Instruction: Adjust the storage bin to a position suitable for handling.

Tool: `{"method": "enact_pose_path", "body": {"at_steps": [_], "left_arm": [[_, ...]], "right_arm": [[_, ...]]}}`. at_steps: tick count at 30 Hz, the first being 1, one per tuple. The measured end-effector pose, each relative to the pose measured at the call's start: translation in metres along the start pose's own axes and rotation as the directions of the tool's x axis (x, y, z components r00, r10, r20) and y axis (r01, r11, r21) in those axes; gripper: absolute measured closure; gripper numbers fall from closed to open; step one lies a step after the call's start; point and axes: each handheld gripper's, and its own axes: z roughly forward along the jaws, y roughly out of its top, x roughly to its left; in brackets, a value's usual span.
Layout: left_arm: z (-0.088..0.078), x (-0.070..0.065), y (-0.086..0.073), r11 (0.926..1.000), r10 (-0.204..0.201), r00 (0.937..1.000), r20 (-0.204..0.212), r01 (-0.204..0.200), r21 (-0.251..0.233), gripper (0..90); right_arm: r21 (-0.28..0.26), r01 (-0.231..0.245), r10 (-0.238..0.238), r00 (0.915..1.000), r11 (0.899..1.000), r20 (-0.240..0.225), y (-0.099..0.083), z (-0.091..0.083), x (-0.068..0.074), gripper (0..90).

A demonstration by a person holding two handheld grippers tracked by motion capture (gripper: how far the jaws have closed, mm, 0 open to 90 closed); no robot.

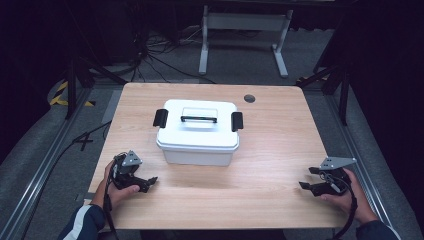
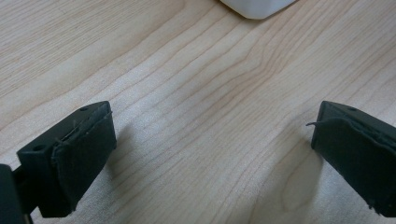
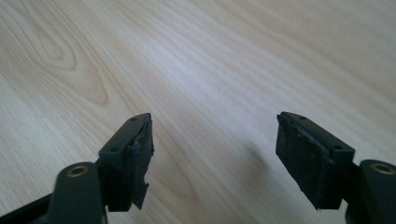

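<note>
A white box (image 1: 197,132) with a closed lid, a clear-and-black handle (image 1: 198,118) and a black latch at each end stands in the middle of the wooden table (image 1: 270,150). My left gripper (image 1: 149,184) rests near the front left, open, pointing right toward the box. In the left gripper view its jaws (image 2: 215,140) stand wide over bare wood, and a corner of the box (image 2: 257,7) shows at the top. My right gripper (image 1: 307,178) is at the front right, open, pointing left. Nothing lies between its jaws (image 3: 215,149).
A round cable hole (image 1: 249,98) sits in the table's far right part. Beyond the table stand a white frame (image 1: 245,35) and loose cables (image 1: 150,55) on the grey floor. Metal rails run along both sides of the table.
</note>
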Motion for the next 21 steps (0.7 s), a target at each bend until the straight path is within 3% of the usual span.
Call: {"method": "enact_pose_path", "body": {"at_steps": [4, 5, 8, 11, 12, 13, 15, 21], "left_arm": [[0.0, 0.0, 0.0, 1.0, 0.0, 1.0, 0.0, 0.0, 0.0, 0.4], [0.0, 0.0, 0.0, 1.0, 0.0, 1.0, 0.0, 0.0, 0.0, 0.4], [0.0, 0.0, 0.0, 1.0, 0.0, 1.0, 0.0, 0.0, 0.0, 0.4], [0.0, 0.0, 0.0, 1.0, 0.0, 1.0, 0.0, 0.0, 0.0, 0.4], [0.0, 0.0, 0.0, 1.0, 0.0, 1.0, 0.0, 0.0, 0.0, 0.4], [0.0, 0.0, 0.0, 1.0, -0.001, 1.0, 0.0, 0.001, 0.0, 0.4], [0.0, 0.0, 0.0, 1.0, -0.001, 1.0, 0.0, 0.001, 0.0, 0.4], [0.0, 0.0, 0.0, 1.0, 0.0, 1.0, 0.001, 0.0, 0.0, 0.4]], "right_arm": [[-0.017, 0.033, -0.033, 0.9994, 0.999, -0.005, 0.018, -0.005, 0.001, 31.2], [-0.026, 0.054, -0.054, 0.9984, 0.998, -0.015, 0.032, -0.008, 0.001, 32.4], [-0.039, 0.084, -0.085, 0.9962, 0.996, -0.018, 0.046, -0.011, 0.003, 33.3], [-0.059, 0.131, -0.133, 0.9907, 0.99, -0.028, 0.072, -0.018, 0.008, 34.1], [-0.059, 0.131, -0.133, 0.9907, 0.99, -0.028, 0.072, -0.018, 0.008, 34.1], [-0.067, 0.163, -0.165, 0.986, 0.984, -0.025, 0.09, -0.023, 0.012, 34.0], [-0.072, 0.174, -0.176, 0.984, 0.982, -0.026, 0.095, -0.025, 0.013, 34.0], [-0.081, 0.242, -0.244, 0.9695, 0.967, -0.021, 0.134, -0.032, 0.024, 33.6]]}}
